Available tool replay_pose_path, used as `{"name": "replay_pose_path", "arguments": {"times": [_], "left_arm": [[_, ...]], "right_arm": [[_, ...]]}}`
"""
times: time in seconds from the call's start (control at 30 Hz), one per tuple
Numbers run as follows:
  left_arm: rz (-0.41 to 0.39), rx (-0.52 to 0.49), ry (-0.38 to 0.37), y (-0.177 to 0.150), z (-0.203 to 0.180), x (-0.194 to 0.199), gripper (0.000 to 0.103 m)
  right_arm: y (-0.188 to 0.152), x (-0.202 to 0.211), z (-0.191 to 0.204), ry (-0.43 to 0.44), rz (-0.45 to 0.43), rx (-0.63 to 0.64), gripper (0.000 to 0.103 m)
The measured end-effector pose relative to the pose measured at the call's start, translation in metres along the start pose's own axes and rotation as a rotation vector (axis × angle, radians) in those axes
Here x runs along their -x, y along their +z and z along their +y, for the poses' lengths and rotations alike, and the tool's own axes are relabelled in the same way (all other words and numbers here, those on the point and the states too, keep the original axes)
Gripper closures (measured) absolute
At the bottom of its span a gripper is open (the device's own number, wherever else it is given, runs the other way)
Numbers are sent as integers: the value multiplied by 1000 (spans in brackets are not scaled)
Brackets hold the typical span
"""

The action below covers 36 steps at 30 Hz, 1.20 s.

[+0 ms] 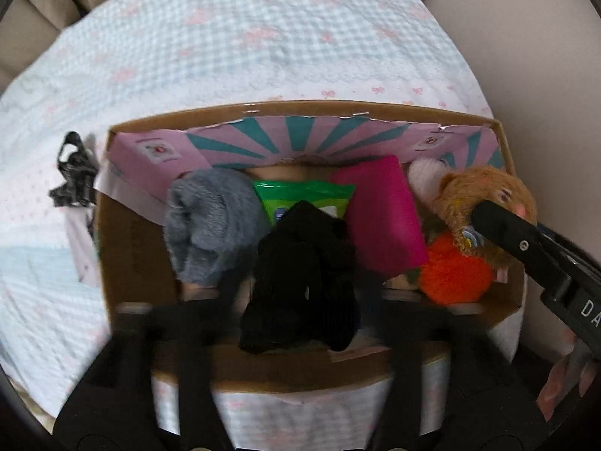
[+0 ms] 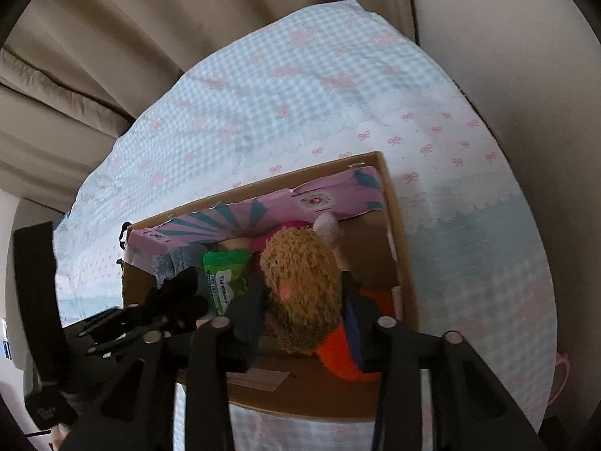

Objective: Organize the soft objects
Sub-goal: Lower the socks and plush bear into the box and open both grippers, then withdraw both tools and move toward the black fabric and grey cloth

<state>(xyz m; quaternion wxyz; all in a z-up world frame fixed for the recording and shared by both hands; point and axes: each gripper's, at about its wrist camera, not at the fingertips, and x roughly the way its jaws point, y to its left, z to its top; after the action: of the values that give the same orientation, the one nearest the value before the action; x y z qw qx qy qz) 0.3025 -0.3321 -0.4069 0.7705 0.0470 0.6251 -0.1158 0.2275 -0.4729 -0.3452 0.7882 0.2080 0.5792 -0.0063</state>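
Box (image 1: 135,248) of cardboard stands on a checked cloth (image 1: 263,37) and holds the soft things: grey sock (image 1: 210,221), black cloth (image 1: 304,278), green pack (image 1: 300,195), pink block (image 1: 379,210), orange ball (image 1: 454,274). Left tongs (image 1: 300,323) stand spread wide, the black cloth lying loose between them. Right tongs (image 2: 304,323) are half spread around the brown plush (image 2: 300,282); whether they pinch it I cannot tell.

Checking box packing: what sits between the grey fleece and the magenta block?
In the left wrist view, the green wipes pack lies between the grey fleece and the magenta block, with the black cloth bunched in front.
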Motion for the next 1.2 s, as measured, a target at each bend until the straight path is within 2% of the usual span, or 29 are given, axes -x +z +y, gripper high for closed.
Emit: {"name": "replay_pose_path", "arguments": {"times": [0.03, 0.07, 0.13, 0.37, 0.63, 1.0, 1.2], "left_arm": [[-2, -7, 6, -1, 1, 1, 1], [-11, -13, 9, -3, 1, 4, 0], [-6, -17, 15, -4, 4, 6, 0], [-8, 0, 0, -7, 15, 22, 0], [-67, 10, -22, -17, 19, 60, 0], [-184, 41, -49, -49, 41, 150, 0], [-258, 59, -49, -75, 72, 204, 0]], "right_arm": [[1, -2, 2, -3, 7, 3, 46], [1, -3, 3, -3, 11, 6, 27], [1, -2, 5, 0, 14, 12, 1], [-3, 7, 11, -16, 6, 33, 0], [-8, 39, 28, -28, -63, 68, 0], [-22, 113, 78, -58, -157, 147, 0], [-39, 156, 118, -66, -226, 189, 0]]}}
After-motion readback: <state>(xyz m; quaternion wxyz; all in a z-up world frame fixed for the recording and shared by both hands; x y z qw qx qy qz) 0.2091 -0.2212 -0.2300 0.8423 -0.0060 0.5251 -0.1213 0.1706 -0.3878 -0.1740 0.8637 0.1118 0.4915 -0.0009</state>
